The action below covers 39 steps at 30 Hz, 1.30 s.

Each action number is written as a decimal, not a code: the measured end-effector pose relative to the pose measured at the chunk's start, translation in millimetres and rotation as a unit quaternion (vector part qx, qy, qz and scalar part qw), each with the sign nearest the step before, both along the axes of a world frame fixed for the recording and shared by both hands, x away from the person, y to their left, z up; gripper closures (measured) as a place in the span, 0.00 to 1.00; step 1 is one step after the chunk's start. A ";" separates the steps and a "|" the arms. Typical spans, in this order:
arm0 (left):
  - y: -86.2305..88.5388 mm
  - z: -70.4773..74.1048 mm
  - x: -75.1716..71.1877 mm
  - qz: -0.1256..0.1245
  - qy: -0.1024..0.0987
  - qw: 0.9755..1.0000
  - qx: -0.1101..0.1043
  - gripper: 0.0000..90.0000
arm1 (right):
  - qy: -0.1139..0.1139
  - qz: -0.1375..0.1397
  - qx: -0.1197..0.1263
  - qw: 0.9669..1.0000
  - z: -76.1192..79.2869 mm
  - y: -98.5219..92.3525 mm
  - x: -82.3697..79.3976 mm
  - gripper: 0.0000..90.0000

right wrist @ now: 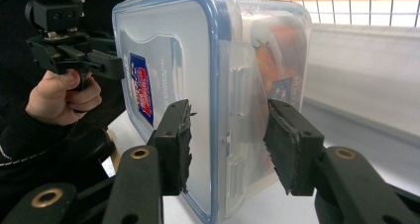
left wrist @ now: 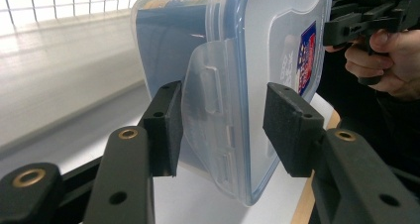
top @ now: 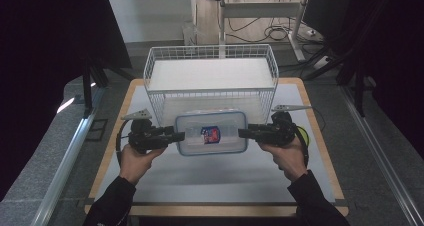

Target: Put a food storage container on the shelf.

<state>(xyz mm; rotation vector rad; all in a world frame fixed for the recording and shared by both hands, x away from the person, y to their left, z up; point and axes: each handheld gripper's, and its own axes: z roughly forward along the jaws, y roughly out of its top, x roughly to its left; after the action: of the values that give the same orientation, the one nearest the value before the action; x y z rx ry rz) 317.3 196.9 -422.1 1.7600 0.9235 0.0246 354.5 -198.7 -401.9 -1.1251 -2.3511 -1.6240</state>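
A clear plastic food box [top: 220, 122] with a blue-rimmed lid and a red and blue label hangs just above the white mat, held level by its two short ends. My left gripper [top: 179, 135] is shut on the left end, its pads either side of the side latch [left wrist: 220, 127]. The box [left wrist: 233, 45] stands on edge in that view. At the other end my right gripper [top: 243, 133] is shut on the right latch [right wrist: 228, 144]. Through the wall of the box [right wrist: 198, 60] something orange and red shows inside.
A white wire basket [top: 210, 91] stands right behind the box on the wooden table [top: 102, 168]. A yellow-green object [top: 305, 136] lies by the right hand. Metal rails run along both sides of the table, with cables and a desk frame beyond.
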 end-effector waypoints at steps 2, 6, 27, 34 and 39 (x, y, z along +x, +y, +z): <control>0.3 4.4 2.0 0.001 -0.002 1.000 0.000 0.57 | -0.002 0.000 0.001 1.000 3.8 0.5 2.2 0.60; 1.3 13.1 6.0 0.002 -0.005 1.000 -0.001 0.57 | -0.007 -0.002 0.003 1.000 12.6 1.5 5.9 0.60; 8.0 63.9 33.8 0.006 -0.021 1.000 -0.008 0.57 | -0.026 -0.007 0.014 1.000 63.8 7.7 33.2 0.60; 9.5 78.6 47.4 0.006 -0.023 1.000 -0.011 0.57 | -0.029 -0.012 0.021 0.999 76.9 8.9 45.4 0.60; 9.8 88.6 58.5 0.006 -0.024 1.000 -0.014 0.57 | -0.027 -0.018 0.028 0.999 84.9 8.9 55.4 0.59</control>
<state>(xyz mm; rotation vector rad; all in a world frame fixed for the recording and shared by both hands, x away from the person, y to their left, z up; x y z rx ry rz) 375.9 206.7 -333.5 1.7207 0.8968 0.0609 409.9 -189.9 -317.0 -1.1335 -2.3135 -1.7427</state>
